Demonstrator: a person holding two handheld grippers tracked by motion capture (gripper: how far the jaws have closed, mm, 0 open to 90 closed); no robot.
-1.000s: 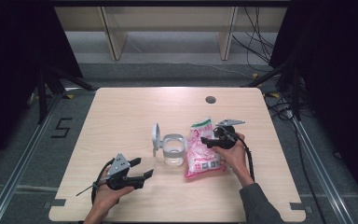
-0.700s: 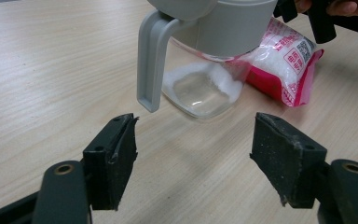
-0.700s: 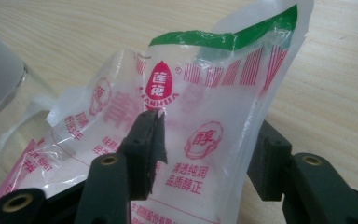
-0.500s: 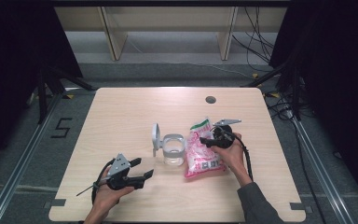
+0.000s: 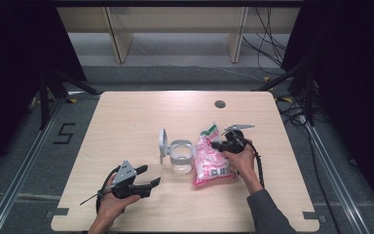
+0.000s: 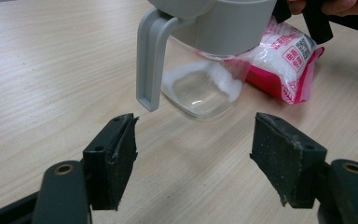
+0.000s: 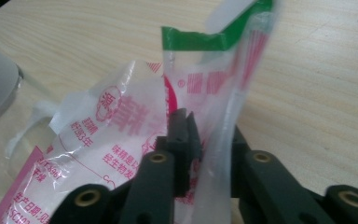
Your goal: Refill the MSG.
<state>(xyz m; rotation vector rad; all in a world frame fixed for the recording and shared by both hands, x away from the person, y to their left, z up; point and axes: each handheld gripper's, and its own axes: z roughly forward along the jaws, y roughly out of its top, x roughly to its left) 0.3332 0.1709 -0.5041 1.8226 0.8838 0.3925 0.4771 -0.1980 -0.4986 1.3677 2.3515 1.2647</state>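
Beside the lidded jar (image 5: 181, 157) at mid-table, right gripper (image 7: 205, 135) just clamped on the pink bag's (image 5: 212, 158) torn top film, left gripper (image 6: 193, 154) hanging open nearby: best lifted slowly, mouth kept upward.

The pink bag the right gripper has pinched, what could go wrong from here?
The right gripper, its jaws just closed, pinches only the thin film near the torn top of the bag; the film could slip or rip when lifted. The top is open, so the white grains may spill on the table if it tips. The open jar stands close beside it, unheld by the open left gripper, and might get knocked.
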